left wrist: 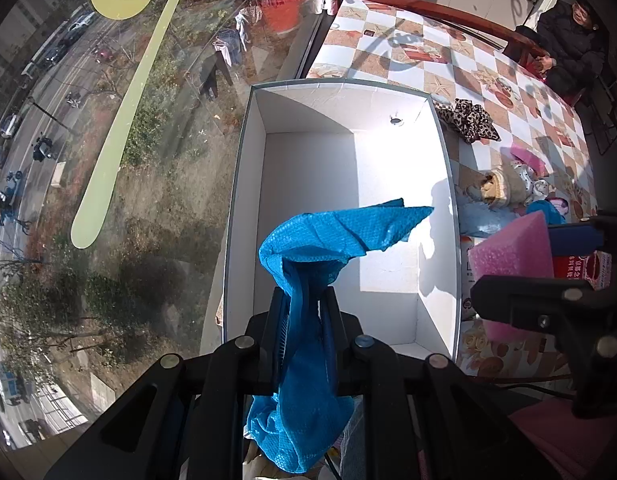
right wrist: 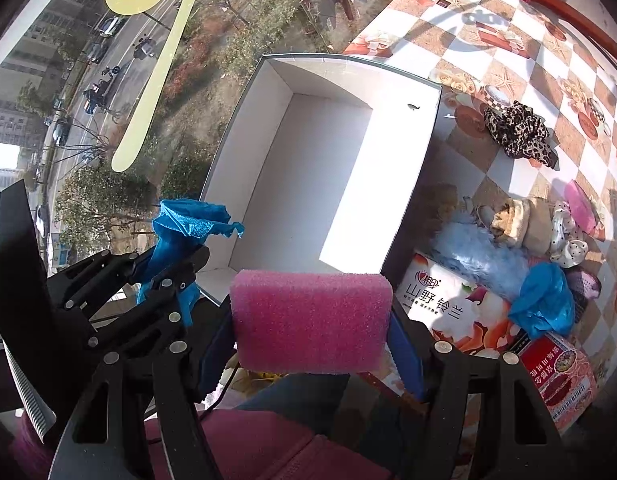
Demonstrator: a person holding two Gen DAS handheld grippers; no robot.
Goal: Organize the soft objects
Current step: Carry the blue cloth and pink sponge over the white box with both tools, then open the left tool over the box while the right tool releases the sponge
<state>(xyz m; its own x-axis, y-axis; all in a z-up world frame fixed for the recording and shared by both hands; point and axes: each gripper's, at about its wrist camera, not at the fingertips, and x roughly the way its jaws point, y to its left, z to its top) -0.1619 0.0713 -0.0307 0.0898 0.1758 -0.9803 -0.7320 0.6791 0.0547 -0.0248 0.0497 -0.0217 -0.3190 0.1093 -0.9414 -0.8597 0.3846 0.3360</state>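
Observation:
My left gripper is shut on a crumpled blue cloth, held above the near end of an empty white box. The same left gripper and blue cloth show at the left of the right wrist view, beside the white box. My right gripper is shut on a pink foam sponge, its blue pads pressing both ends, just in front of the box's near wall. In the left wrist view the pink sponge appears at the right.
On the checkered tablecloth lie a leopard-print scrunchie, a beige fuzzy item, a light blue fluffy item, a blue bag and printed packets. A window borders the box's left. A seated person is at the far right.

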